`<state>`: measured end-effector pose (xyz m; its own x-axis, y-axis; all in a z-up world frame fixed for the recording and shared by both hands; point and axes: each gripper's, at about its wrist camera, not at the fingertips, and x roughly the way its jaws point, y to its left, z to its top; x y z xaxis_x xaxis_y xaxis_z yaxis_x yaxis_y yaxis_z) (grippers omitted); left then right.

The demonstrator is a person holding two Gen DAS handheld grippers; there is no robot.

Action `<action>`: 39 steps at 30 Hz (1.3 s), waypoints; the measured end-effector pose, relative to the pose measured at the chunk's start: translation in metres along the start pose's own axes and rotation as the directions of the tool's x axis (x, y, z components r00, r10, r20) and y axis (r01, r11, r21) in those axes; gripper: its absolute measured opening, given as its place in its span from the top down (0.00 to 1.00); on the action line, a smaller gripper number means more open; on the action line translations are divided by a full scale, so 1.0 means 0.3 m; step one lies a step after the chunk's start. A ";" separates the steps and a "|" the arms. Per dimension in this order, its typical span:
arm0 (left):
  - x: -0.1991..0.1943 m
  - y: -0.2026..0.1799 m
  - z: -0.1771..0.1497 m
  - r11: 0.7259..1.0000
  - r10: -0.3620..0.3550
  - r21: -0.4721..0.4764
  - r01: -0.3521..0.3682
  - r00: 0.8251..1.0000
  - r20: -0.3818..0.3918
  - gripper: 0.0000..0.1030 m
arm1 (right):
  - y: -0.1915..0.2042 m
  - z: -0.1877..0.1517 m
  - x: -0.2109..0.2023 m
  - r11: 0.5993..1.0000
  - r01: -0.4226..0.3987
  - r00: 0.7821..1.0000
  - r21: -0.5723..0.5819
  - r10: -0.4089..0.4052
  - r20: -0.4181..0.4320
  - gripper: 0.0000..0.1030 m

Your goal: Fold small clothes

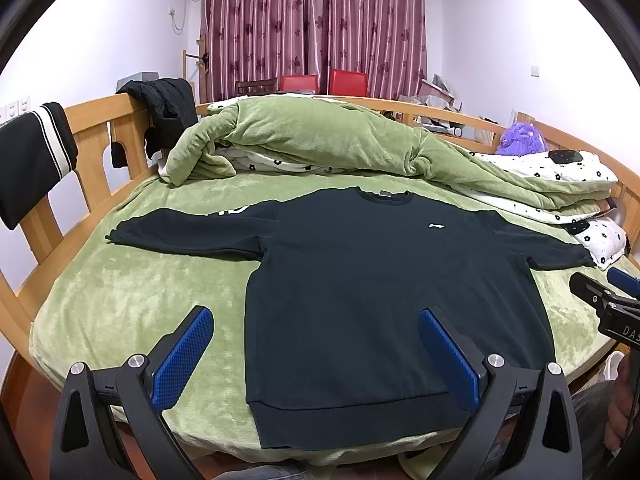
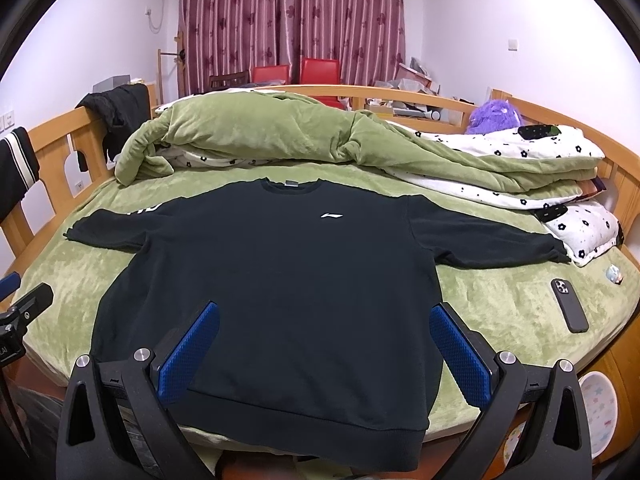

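A dark long-sleeved sweatshirt (image 1: pixel 360 280) (image 2: pixel 280 264) lies flat, front up, on the green bed cover (image 1: pixel 120 300), both sleeves spread out sideways and the hem nearest me. A small white logo marks its chest. My left gripper (image 1: pixel 316 320) hovers open above the hem's left half, its blue pads wide apart with nothing between them. My right gripper (image 2: pixel 324 316) hangs open over the hem's right half, also holding nothing. In the left wrist view the right gripper (image 1: pixel 608 296) shows at the right edge.
A bunched green quilt (image 1: pixel 320 140) (image 2: pixel 280 132) with a white flowered lining lies behind the sweatshirt. A dark phone (image 2: pixel 569 305) rests on the cover at right. Wooden bed rails (image 1: pixel 100 140) ring the bed, with dark clothes (image 1: pixel 164 112) draped over them.
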<state>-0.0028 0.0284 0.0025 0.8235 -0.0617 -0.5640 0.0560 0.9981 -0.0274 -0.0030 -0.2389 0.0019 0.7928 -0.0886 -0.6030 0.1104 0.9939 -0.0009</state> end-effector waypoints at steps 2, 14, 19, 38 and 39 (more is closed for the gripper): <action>-0.001 0.005 -0.001 1.000 0.001 0.002 -0.001 1.000 0.000 0.00 | -0.005 -0.002 -0.001 1.000 -0.001 1.000 0.002 0.001 0.000 0.00; -0.002 -0.002 -0.002 1.000 0.002 0.003 -0.002 1.000 0.000 0.00 | -0.008 -0.001 -0.001 1.000 -0.006 1.000 0.007 0.006 -0.001 0.00; -0.003 -0.002 -0.001 1.000 0.003 0.003 -0.003 1.000 0.000 0.00 | -0.011 -0.001 -0.001 1.000 -0.009 1.000 0.011 0.009 -0.002 0.00; -0.001 -0.003 0.000 1.000 0.005 0.006 -0.005 1.000 0.000 0.00 | 0.005 -0.007 -0.004 1.000 -0.009 1.000 0.004 0.009 -0.001 0.00; -0.001 0.000 0.000 1.000 0.005 0.006 -0.005 1.000 0.000 0.00 | 0.005 -0.006 -0.004 1.000 -0.009 1.000 0.003 0.009 -0.001 0.00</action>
<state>-0.0030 0.0284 0.0027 0.8236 -0.0565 -0.5643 0.0550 0.9983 -0.0197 -0.0049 -0.2374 0.0011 0.7934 -0.0796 -0.6035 0.1050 0.9944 0.0069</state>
